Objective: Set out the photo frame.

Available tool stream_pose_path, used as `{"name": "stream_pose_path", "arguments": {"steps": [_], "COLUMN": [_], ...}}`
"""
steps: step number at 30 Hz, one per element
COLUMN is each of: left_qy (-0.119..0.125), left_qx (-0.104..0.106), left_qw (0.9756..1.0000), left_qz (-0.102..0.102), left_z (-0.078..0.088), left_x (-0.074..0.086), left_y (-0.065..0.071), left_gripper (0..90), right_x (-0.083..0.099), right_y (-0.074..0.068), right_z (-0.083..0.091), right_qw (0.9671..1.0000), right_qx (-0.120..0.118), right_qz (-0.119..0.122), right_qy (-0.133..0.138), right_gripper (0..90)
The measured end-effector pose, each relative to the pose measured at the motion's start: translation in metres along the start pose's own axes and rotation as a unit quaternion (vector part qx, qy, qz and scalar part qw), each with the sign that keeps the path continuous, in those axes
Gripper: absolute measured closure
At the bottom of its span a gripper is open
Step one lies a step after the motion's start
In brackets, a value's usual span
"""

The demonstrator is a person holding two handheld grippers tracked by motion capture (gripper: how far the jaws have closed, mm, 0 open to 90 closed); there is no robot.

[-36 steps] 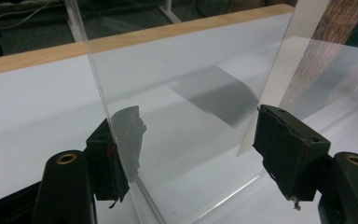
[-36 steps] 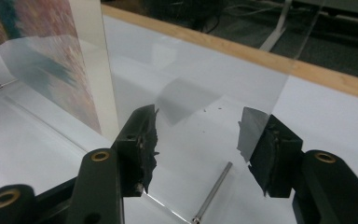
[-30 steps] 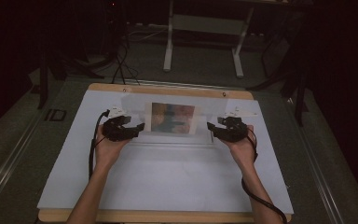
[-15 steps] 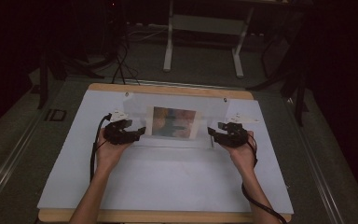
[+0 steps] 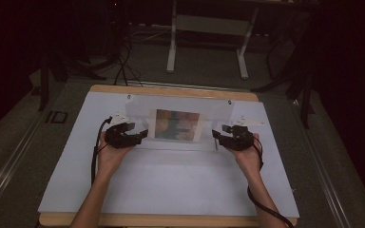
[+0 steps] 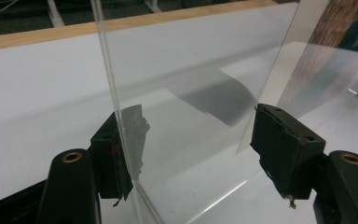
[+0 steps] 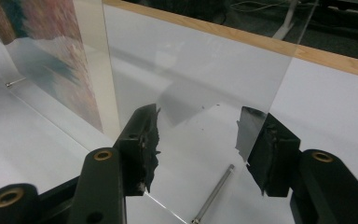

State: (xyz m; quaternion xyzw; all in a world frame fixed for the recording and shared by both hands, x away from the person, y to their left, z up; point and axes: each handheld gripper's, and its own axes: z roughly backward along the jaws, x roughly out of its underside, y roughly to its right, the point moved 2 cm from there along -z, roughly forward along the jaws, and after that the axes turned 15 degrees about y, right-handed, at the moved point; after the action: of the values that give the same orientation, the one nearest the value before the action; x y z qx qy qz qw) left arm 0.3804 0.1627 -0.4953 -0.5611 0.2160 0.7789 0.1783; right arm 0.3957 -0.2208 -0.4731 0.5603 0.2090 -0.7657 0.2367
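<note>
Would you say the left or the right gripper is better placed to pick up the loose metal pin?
Right, probably: the metal pin lies on the table between the right gripper's open jaws, beside the clear panel.

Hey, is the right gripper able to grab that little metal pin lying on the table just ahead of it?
Probably not yet. The right gripper has the clear acrylic panel standing between its open jaws, with the metal pin lying beyond that sheet.

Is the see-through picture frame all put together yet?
Not yet. The colourful picture already sits inside the clear acrylic frame. Both tongs, left and right, are open around its side edges. A thin metal pin lies loose on the white table, probably unfitted.
</note>
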Motion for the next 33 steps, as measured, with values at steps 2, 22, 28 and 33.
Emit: {"name": "stream_pose_path", "arguments": {"steps": [2,22,28,33], "left_qy": [0.001,0.033,0.044,0.055], "left_qx": [0.000,-0.007,-0.018,-0.023], "left_qw": [1.0000,0.9993,0.9985,0.9977], "left_qz": [0.002,0.016,0.026,0.031], "left_z": [0.000,0.020,0.032,0.043], "left_x": [0.001,-0.008,-0.012,-0.016], "left_y": [0.000,-0.014,-0.026,-0.033], "left_gripper": [34.1,28.1,29.9,31.1], "right_x": [0.000,-0.006,-0.009,-0.011], "right_y": [0.000,0.015,0.018,0.026], "right_z": [0.000,0.013,0.019,0.026], "right_qw": [1.0000,0.9999,0.9992,0.9991], "right_qx": [-0.001,-0.009,-0.022,-0.025], "right_qz": [0.001,0.005,0.022,0.020], "right_qy": [0.000,-0.011,-0.027,-0.029], "right_gripper": [47.1,42.8,43.2,43.8]}}
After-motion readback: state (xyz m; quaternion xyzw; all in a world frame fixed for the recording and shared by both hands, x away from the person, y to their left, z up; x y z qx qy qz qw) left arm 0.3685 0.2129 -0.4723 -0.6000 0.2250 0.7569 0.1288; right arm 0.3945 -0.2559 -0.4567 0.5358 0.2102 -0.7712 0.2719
